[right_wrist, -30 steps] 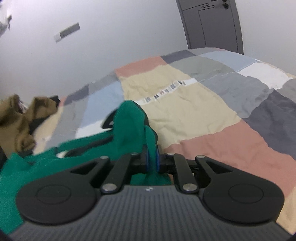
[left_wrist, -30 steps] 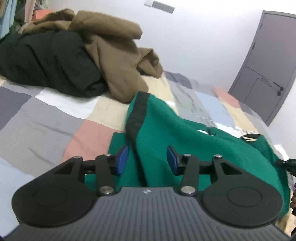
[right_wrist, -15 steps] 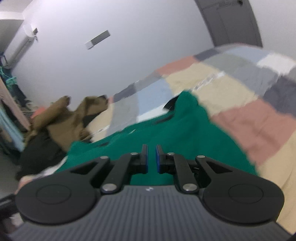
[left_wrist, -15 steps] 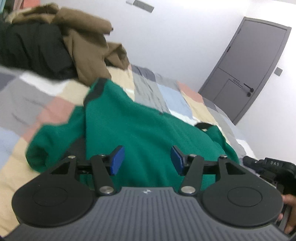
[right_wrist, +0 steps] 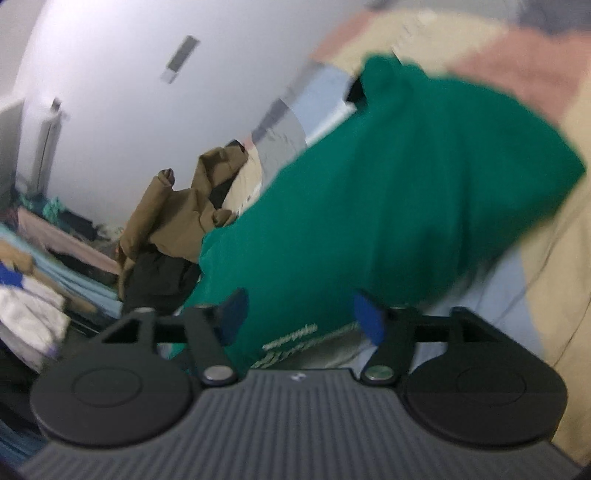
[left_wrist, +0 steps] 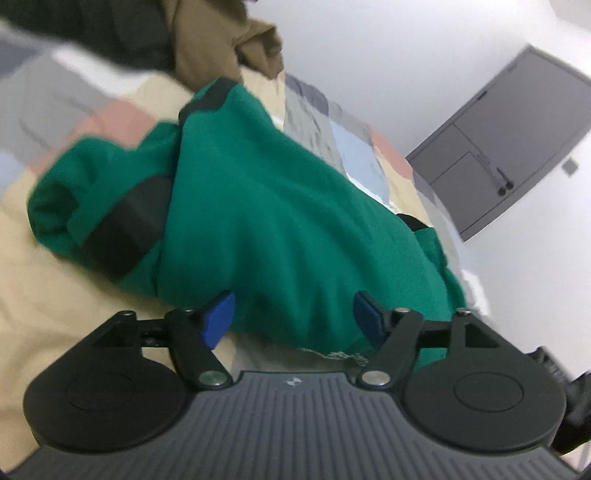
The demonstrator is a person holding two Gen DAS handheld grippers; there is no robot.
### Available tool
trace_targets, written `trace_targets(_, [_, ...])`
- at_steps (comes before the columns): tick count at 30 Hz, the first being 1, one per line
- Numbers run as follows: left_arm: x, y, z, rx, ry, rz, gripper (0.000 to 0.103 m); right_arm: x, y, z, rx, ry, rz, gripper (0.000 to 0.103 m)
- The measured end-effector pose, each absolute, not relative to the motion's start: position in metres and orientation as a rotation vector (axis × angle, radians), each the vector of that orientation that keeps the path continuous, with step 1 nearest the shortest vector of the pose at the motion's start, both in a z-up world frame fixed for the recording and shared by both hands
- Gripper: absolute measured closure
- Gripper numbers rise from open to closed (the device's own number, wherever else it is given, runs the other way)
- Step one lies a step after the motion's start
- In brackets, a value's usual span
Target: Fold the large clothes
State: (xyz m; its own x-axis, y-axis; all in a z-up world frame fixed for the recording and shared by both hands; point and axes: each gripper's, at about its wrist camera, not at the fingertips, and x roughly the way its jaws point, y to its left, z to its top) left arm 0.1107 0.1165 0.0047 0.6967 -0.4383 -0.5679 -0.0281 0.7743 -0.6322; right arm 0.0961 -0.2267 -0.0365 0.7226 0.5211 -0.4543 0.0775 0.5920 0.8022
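The green garment lies in a soft, rumpled heap on the patchwork bedspread, folded over on itself, its fleece-like cloth matte and thick with rounded creases. Black bands cross one sleeve at about nine o'clock in the left wrist view, and a black cuff or hem shows at eleven o'clock. Pale stitched lettering (too blurred to read) sits on the nearest edge. The left gripper has its jaws opening, blue pads clear of the cloth, the garment's near edge just beyond them. The right gripper has its jaws opening too, with green fabric between the pads but seemingly not pinched. A brown garment and a black one are piled towards twelve o'clock, beside a grey door.
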Motion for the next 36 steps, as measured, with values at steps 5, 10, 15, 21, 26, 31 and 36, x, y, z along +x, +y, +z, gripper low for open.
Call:
trace_targets(5, [0.127, 0.135, -0.027, -0.935, 0.875, -0.298, 0.018, 0.104, -0.231, -0.068, 1.109, 0.810, 0.248, 0.016])
trace_targets(10, [0.142, 0.150, -0.063, -1.139, 0.937, -0.261, 0.017, 0.112, -0.244, -0.112, 1.362, 0.849, 0.142, 0.018])
trace_targets(15, [0.150, 0.165, -0.085, -1.321, 0.876, -0.243, 0.017, 0.115, -0.254, -0.118, 1.470, 0.745, 0.086, 0.017])
trace_targets(21, [0.158, 0.172, -0.098, -1.405, 0.818, -0.248, 0.018, 0.125, -0.265, -0.129, 1.519, 0.703, 0.027, 0.016])
trace_targets(26, [0.165, 0.171, -0.092, -1.345, 0.799, -0.214, 0.028, 0.143, -0.263, -0.120, 1.406, 0.705, 0.036, 0.025])
trace_targets(31, [0.153, 0.167, -0.073, -1.242, 0.773, -0.215, 0.062, 0.141, -0.257, -0.097, 1.268, 0.692, 0.077, 0.069])
trace_targets(36, [0.138, 0.164, -0.042, -1.144, 0.736, -0.232, 0.072, 0.125, -0.259, -0.066, 1.127, 0.639, 0.114, 0.080])
